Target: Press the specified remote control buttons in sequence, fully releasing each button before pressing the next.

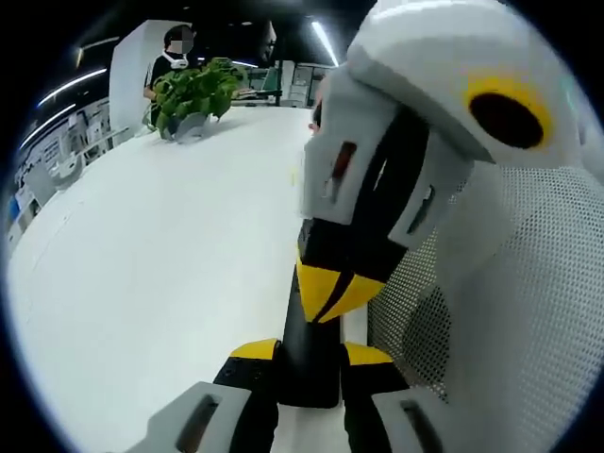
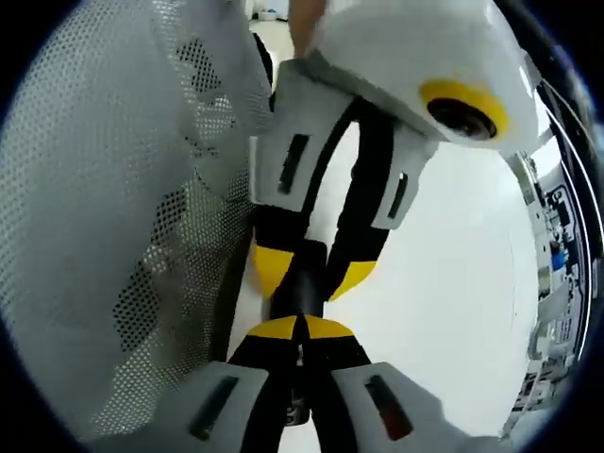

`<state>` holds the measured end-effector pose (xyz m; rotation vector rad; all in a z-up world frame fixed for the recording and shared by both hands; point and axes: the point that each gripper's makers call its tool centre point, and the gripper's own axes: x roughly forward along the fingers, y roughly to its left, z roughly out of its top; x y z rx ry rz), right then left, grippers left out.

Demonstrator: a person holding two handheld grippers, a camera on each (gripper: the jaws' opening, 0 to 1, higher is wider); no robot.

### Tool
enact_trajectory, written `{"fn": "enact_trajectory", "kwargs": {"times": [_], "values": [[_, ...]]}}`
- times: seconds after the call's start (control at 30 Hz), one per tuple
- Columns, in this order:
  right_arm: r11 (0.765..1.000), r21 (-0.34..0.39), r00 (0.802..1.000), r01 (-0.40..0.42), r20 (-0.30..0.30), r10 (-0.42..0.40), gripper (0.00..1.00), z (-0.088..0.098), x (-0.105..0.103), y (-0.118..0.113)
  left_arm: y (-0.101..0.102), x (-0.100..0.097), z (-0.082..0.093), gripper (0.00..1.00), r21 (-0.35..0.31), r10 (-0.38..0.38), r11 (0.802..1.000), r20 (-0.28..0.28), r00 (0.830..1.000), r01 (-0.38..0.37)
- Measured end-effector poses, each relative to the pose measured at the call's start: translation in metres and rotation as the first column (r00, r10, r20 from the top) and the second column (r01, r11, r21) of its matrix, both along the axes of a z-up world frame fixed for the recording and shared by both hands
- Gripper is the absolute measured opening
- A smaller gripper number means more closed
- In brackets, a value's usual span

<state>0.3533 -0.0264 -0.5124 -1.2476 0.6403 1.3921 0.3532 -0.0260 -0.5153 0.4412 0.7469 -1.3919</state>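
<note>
While clamped in the left hand-held gripper [image 1: 307,363], the remote control [image 1: 310,349] lies lengthwise.

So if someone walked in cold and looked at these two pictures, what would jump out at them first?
The two tools meeting head-on over a dark remote control: in the left gripper view, the left tool grips its near end while the right tool comes down from above, shut. Next, the white mesh at the right. Farther off, a leafy green potted plant stands at the far end of the white table.
</note>
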Motion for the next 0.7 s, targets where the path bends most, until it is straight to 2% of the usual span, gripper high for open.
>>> {"fn": "enact_trajectory", "kwargs": {"times": [0.1, 0.2, 0.3, 0.37, 0.43, 0.6, 0.7], "values": [[0.999, -0.024, 0.999, -0.045, 0.026, 0.046, 0.0, 0.0004, -0.002, 0.001, -0.0001, -0.0001, 0.0003, 0.24, -0.004, 0.004, 1.0, -0.004, 1.0, -0.004], [0.99, -0.056, 0.989, -0.13, 0.066, 0.134, 0.0, 0.0005, -0.0015, 0.0019, 0.0001, -0.0001, 0.0002, 0.24, -0.005, 0.004, 1.0, -0.004, 1.0, -0.004], [0.97, -0.095, 0.967, -0.224, 0.102, 0.233, 0.0, 0.0002, -0.003, 0.0024, 0.0002, -0.0001, 0.0002, 0.24, -0.004, 0.004, 1.0, -0.004, 1.0, -0.004], [0.947, -0.142, 0.944, -0.287, 0.126, 0.305, 0.0, -0.0003, -0.004, 0.0026, 0.0001, -0.0002, 0.0003, 0.24, -0.006, 0.005, 1.0, -0.007, 1.0, -0.005], [0.931, -0.178, 0.929, -0.318, 0.136, 0.344, 0.0, -0.0011, -0.0044, 0.0023, 0.0, -0.0004, 0.0004, 0.24, -0.006, 0.005, 1.0, -0.007, 1.0, -0.005], [0.933, -0.171, 0.931, -0.316, 0.133, 0.34, 0.0, -0.001, -0.0042, 0.0018, 0.0, -0.0005, 0.0, 0.24, -0.004, 0.003, 1.0, -0.006, 1.0, -0.003], [0.959, -0.119, 0.955, -0.259, 0.116, 0.272, 0.0, -0.0003, -0.0038, 0.0018, 0.0001, -0.0006, -0.0002, 0.24, -0.001, -0.001, 1.0, -0.002, 1.0, 0.001]]}}
